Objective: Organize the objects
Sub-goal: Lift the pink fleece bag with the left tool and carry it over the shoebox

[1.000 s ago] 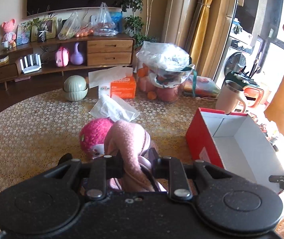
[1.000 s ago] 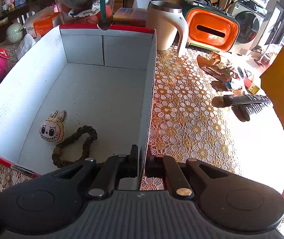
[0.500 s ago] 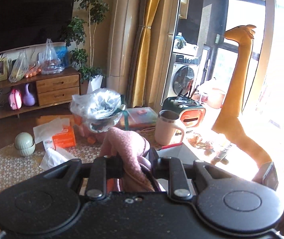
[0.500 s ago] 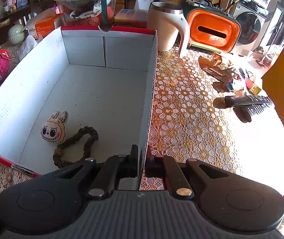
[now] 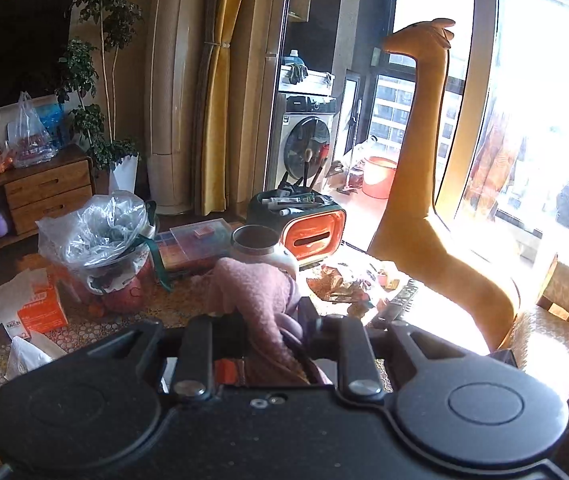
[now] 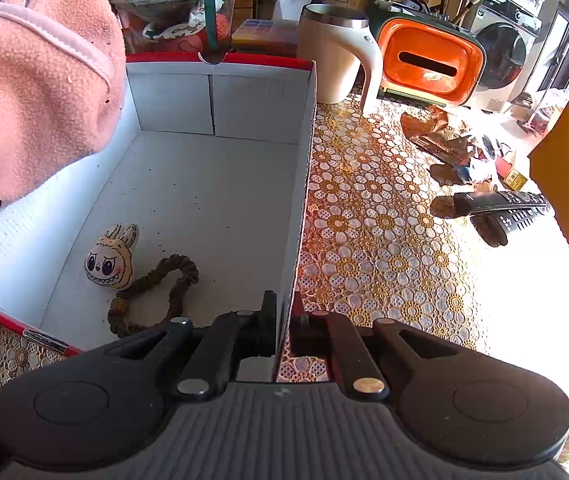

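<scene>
My left gripper (image 5: 272, 328) is shut on a pink plush toy (image 5: 262, 300) and holds it up in the air. The same plush (image 6: 32, 92) hangs large at the upper left of the right wrist view, over the left side of the red box with white inside (image 6: 220, 184). My right gripper (image 6: 284, 328) is shut on the box's right wall near its front corner. Inside the box lie a small cream monster-face charm (image 6: 110, 258) and a brown scrunchie (image 6: 156, 296).
A lace tablecloth (image 6: 372, 232) covers the table. Behind the box stand a cream mug (image 6: 332, 60), an orange-fronted case (image 6: 428, 64) and a plastic-wrapped fruit basket (image 6: 172, 4). Two remotes (image 6: 504, 208) and wrappers lie right. A tall orange giraffe (image 5: 424, 200) stands at the right.
My left gripper has lifted the pink plush off the table and carried it right, over the box. The right gripper has kept its hold on the box wall.
</scene>
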`<state>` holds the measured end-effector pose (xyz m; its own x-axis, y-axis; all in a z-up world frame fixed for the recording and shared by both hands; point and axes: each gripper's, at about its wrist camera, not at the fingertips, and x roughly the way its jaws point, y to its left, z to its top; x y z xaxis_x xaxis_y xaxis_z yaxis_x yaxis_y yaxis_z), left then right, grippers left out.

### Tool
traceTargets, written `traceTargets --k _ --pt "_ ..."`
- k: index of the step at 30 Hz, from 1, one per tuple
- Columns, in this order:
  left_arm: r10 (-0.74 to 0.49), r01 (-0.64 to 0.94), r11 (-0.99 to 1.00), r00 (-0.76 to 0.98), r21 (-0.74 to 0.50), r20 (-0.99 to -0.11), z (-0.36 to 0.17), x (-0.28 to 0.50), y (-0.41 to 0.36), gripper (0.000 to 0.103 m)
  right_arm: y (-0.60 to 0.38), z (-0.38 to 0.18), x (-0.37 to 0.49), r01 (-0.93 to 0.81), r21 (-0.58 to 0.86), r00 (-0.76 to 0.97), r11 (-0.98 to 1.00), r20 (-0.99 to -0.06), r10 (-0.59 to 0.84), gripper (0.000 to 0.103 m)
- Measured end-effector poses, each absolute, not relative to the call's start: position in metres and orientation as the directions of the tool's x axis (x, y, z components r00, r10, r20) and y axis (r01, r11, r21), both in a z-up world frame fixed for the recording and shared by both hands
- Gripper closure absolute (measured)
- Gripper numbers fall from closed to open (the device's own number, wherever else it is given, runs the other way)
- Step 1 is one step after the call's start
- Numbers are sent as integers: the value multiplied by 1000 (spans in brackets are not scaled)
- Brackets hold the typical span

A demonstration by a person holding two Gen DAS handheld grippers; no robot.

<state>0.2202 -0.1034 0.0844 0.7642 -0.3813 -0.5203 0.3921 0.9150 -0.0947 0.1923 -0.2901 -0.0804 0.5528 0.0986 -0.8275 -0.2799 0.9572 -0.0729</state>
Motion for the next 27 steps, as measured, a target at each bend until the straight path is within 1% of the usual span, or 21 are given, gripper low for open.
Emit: traceTargets --k 8,11,15,22,27 --pt "-391 411 906 721 -101 -573 44 250 -132 81 -292 -80 193 -286 -62 548 956 -829 110 97" --pt "-395 407 906 723 -112 -566 33 257 -137 81 -292 -80 192 -289 -61 546 955 -830 112 97" --pt "-379 403 911 732 -90 -566 18 264 -142 81 -292 -80 193 -291 -57 544 955 -831 116 97" --pt "-323 361 929 673 -86 -665 -28 286 -144 80 -294 -81 192 -293 -53 543 955 -831 121 97" --pt "-292 364 929 610 -67 -737 -55 295 -146 79 -294 -81 191 -293 -49 543 955 -831 124 97"
